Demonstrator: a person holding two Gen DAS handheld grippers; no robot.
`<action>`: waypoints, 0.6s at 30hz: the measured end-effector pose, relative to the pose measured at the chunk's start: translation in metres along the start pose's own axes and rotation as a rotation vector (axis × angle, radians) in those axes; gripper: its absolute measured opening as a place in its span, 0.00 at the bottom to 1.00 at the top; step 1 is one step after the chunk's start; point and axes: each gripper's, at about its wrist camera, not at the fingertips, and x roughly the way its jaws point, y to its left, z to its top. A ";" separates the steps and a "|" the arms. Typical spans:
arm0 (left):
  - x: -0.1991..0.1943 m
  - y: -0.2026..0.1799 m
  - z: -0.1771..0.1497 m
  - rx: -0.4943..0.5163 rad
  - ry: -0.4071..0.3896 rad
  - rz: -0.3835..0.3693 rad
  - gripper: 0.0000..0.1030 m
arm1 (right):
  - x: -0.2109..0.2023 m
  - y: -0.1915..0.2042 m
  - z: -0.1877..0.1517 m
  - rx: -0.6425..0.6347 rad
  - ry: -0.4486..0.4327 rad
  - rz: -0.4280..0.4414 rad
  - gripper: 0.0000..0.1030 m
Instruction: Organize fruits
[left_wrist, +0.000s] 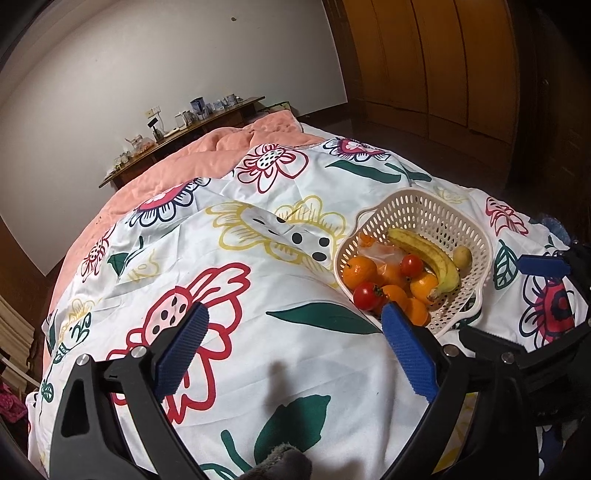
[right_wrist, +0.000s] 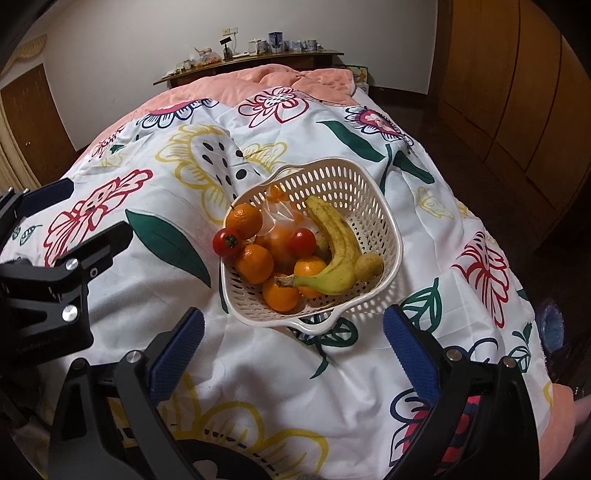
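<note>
A cream perforated basket sits on a flowered quilt. It holds a banana, several oranges, two tomatoes, a small yellowish fruit and a clear plastic bag. My right gripper is open and empty, just in front of the basket. My left gripper is open and empty over the quilt, left of the basket; its right pad overlaps the basket's near rim in the view.
The flowered quilt covers a bed, with a pink blanket at the far end. A wooden shelf with cups and jars stands behind the bed. Wooden wardrobes line the right side.
</note>
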 end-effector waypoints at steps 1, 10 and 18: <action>0.000 0.000 0.000 -0.002 0.000 0.000 0.93 | 0.000 0.001 0.000 -0.005 0.000 -0.003 0.94; 0.001 -0.001 -0.001 0.002 0.008 -0.004 0.96 | 0.005 0.016 -0.005 -0.075 -0.001 -0.055 0.94; 0.006 -0.003 -0.003 0.010 0.030 -0.005 0.97 | 0.007 0.016 -0.006 -0.067 0.002 -0.057 0.94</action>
